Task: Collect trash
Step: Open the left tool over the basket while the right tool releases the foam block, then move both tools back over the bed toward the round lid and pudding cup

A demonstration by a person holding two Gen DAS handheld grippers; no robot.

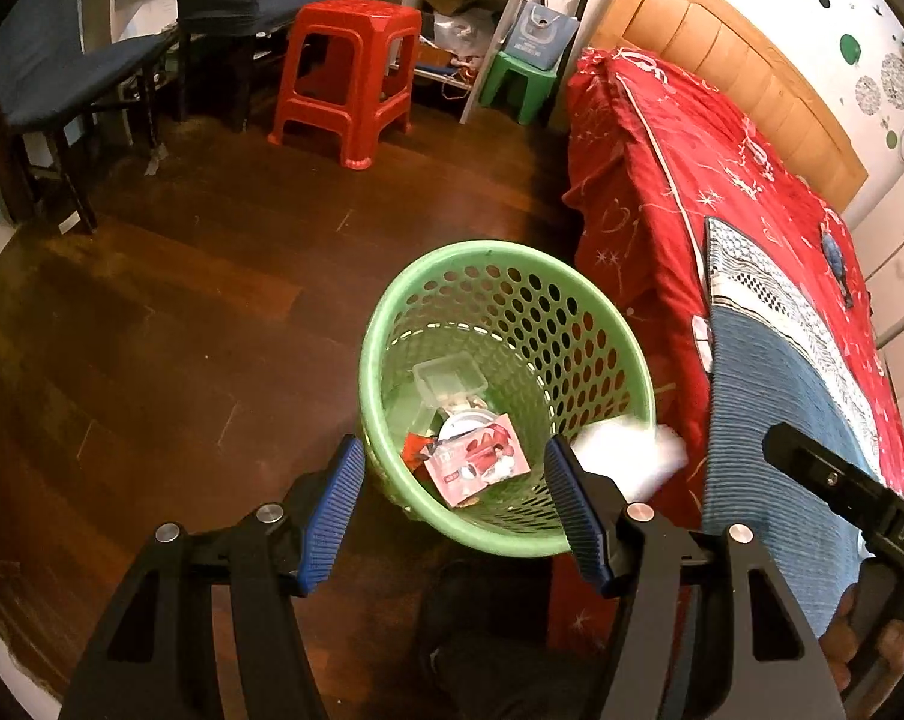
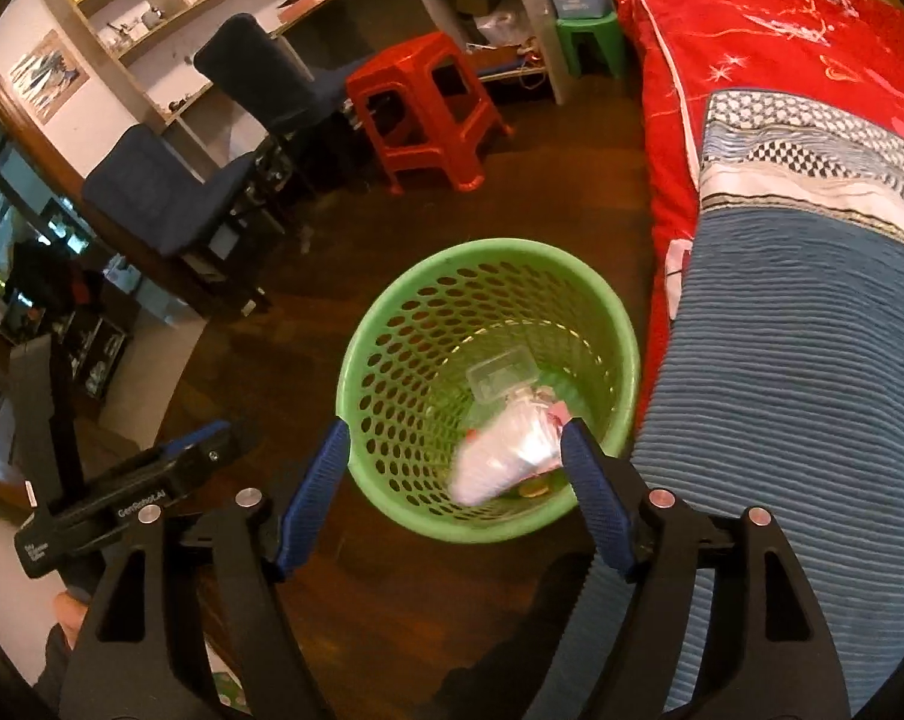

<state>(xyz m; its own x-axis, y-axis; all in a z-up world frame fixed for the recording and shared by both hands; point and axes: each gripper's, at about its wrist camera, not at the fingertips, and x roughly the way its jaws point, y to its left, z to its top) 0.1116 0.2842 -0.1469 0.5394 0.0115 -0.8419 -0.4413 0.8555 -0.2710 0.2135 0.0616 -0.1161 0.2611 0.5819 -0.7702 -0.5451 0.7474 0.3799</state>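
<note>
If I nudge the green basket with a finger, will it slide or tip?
The green basket will probably slide: its perforated plastic wall looks light, and only a few scraps lie inside. It narrows toward the base on smooth wood floor, so a push near the rim might tip it.

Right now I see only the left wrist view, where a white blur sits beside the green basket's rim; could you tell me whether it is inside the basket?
Observer: In the right wrist view, the blurred white crumpled wad is over the inside of the green perforated plastic basket, within its rim.
Operator: Thank you. Is the right gripper gripping it?
Observer: No. The right gripper is open, with its blue pads wide apart. The wad's end lies close to the right-hand pad, but the blur hides whether they touch.
</note>
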